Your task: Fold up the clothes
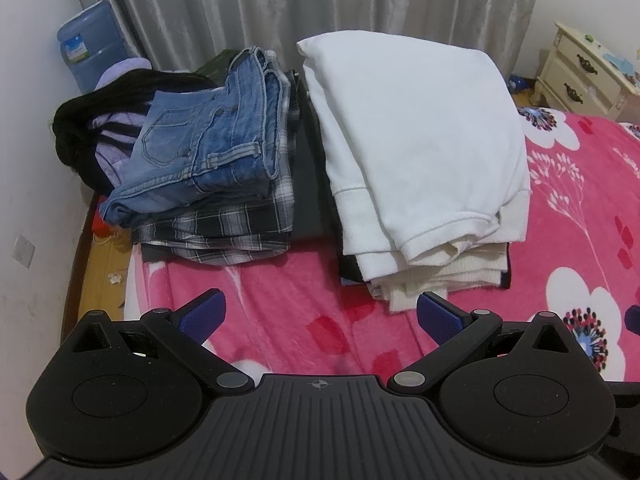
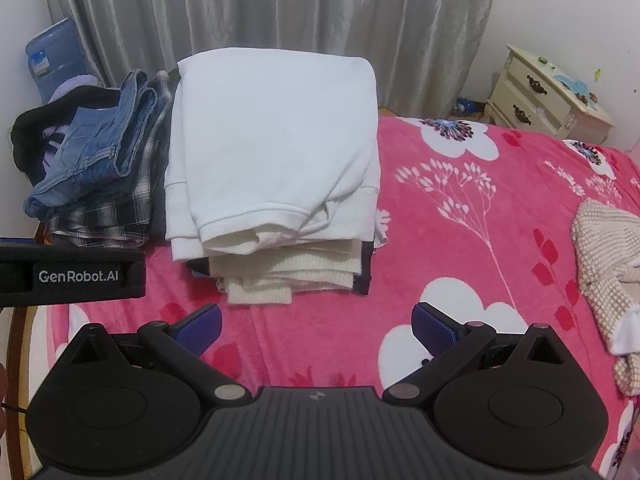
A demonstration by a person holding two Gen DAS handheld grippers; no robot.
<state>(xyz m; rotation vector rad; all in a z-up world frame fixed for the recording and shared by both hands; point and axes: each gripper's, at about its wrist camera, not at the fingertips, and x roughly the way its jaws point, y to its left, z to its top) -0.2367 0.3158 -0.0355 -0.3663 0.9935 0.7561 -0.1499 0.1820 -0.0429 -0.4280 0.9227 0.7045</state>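
Both tongs — left (image 1: 320,316) & right (image 2: 316,326) — released, empty, w/ folded white sweatshirt (image 2: 272,148) atop stack.

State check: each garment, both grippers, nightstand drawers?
White sweatshirt: folded, on top of the right stack.
Jeans: folded, on top of the plaid shirt.
Plaid shirt: folded, under the jeans.
Beige knit garment: unfolded, crumpled on the blanket.
Left hand-held gripper: open, empty.
Right hand-held gripper: open, empty.
Nightstand drawers: closed.

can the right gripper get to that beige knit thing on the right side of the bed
Probably yes: the right gripper is open and empty, and only bare pink blanket lies between it and the beige knit garment.
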